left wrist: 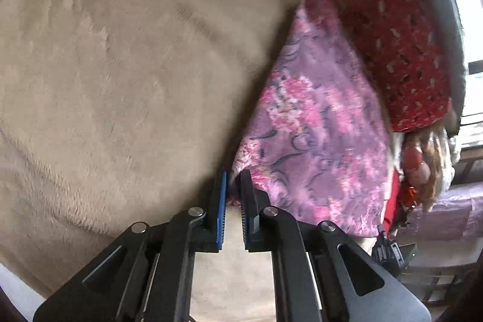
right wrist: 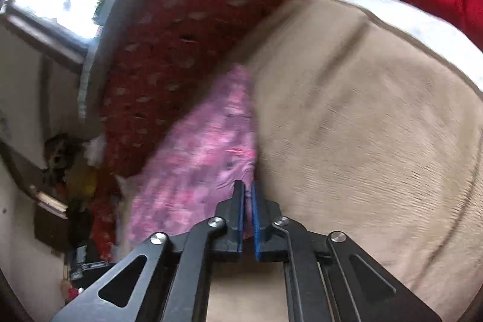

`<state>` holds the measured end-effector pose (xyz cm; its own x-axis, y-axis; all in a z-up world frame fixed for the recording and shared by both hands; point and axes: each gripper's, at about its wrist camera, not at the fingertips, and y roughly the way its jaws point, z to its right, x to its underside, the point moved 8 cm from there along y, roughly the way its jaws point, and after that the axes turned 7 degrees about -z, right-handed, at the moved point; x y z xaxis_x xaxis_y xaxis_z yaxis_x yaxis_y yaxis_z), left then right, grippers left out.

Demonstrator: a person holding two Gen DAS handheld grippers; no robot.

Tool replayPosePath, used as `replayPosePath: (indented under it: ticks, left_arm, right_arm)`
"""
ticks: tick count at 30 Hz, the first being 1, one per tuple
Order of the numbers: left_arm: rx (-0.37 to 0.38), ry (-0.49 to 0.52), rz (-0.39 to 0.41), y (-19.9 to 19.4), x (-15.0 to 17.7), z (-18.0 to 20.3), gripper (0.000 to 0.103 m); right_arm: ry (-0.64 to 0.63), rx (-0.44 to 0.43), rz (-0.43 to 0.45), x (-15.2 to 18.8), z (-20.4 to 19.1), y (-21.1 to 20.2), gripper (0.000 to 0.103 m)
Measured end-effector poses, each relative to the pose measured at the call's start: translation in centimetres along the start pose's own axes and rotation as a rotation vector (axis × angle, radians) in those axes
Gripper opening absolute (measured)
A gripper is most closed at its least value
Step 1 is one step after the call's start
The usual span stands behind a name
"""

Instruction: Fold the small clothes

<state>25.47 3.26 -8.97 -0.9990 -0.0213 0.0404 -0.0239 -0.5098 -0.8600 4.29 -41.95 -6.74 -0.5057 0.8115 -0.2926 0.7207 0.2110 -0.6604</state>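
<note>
The left gripper (left wrist: pixel 233 183) pinches one corner of the pink floral garment (left wrist: pixel 317 122), jaws nearly closed on it. The right gripper (right wrist: pixel 247 195) clamps another edge. The cloth hangs (stretched between them) over the beige blanket's (left wrist: pixel 120 65) edge, beside a red spotted fabric (left wrist: pixel 392 20).

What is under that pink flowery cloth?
The pink cloth lies on a beige blanket, its far side against a red patterned cushion. Both grippers, left and right, pinch its near edge. Anything beneath its middle is covered.
</note>
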Motion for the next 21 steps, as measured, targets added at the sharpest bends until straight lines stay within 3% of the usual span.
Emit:
replayPosePath:
  ticks: [3,7,9,11,12,13,14,17,19,21]
  left_arm:
    - [0.022,-0.038,-0.001,-0.4,0.2,-0.3,0.007]
    - [-0.017,0.017,0.097,-3.4,0.7,1.3,0.007]
    - [-0.046,0.096,0.149,-4.6,0.6,3.6,0.008]
    - [-0.084,0.179,0.178,-4.7,0.2,6.7,0.023]
    - [-0.119,0.23,0.19,-4.4,-0.1,8.6,0.03]
    - [-0.146,0.26,0.2,-4.1,-0.3,9.5,0.044]
    - [-0.185,0.3,0.215,-3.5,-0.7,10.9,0.048]
    - [-0.25,0.358,0.206,-0.4,-2.0,13.4,0.048]
    - [-0.282,0.335,0.164,2.7,-3.0,13.1,0.048]
    - [-0.336,0.3,0.105,5.5,-3.3,11.3,0.048]
  right_arm:
    - [0.048,0.039,-0.093,1.4,1.8,1.9,0.005]
    - [-0.002,0.131,0.008,0.4,-0.2,-0.3,0.011]
    - [-0.059,0.114,0.07,-0.7,-2.3,-1.5,0.011]
    - [-0.132,0.092,0.088,-1.4,-5.4,-1.3,0.016]
    - [-0.169,0.093,0.08,-1.5,-6.6,-0.7,0.022]
    - [-0.2,0.096,0.077,-1.5,-7.4,-0.2,0.024]
    - [-0.247,0.11,0.075,-1.6,-8.8,0.9,0.024]
    - [-0.302,0.167,0.073,-2.0,-9.4,3.3,0.026]
    - [-0.342,0.275,0.083,-2.1,-8.5,5.4,0.038]
    - [-0.352,0.386,0.004,-1.5,-5.8,8.4,0.044]
